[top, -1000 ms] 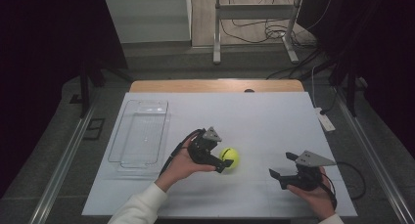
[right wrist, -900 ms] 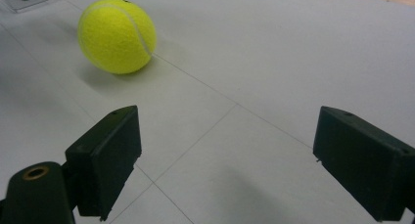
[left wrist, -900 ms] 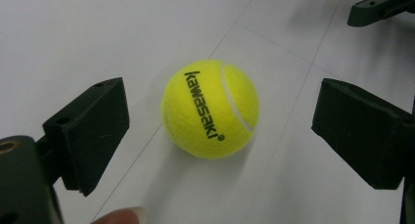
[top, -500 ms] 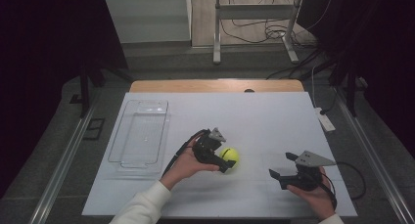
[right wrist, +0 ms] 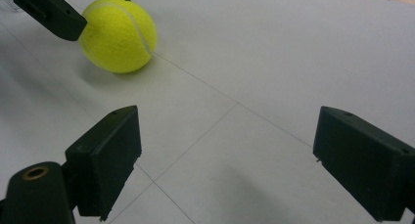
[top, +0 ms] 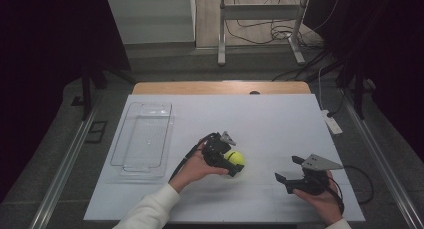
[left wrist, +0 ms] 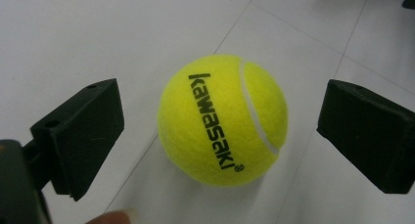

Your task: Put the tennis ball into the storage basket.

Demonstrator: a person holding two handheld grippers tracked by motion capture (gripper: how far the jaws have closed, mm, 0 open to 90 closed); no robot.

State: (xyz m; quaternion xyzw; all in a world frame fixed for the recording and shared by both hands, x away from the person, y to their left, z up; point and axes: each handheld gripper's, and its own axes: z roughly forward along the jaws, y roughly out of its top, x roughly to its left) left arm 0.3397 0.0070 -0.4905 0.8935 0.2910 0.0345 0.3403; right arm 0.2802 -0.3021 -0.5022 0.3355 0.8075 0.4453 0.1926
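- The tennis ball (left wrist: 222, 120) lies on the white bench (top: 280, 124), near its middle.
- The left gripper (left wrist: 220, 136) straddles the ball; its jaws have just been opening and stand spread, clear of it on both sides.
- The right gripper (right wrist: 225, 165), well apart, is spread wide over bare bench.
- A clear tray (top: 131, 161) sits at the left.

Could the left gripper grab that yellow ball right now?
Probably yes. The left gripper has its jaws open on both sides of the tennis ball, with gaps showing, and nothing lies between them on the table.
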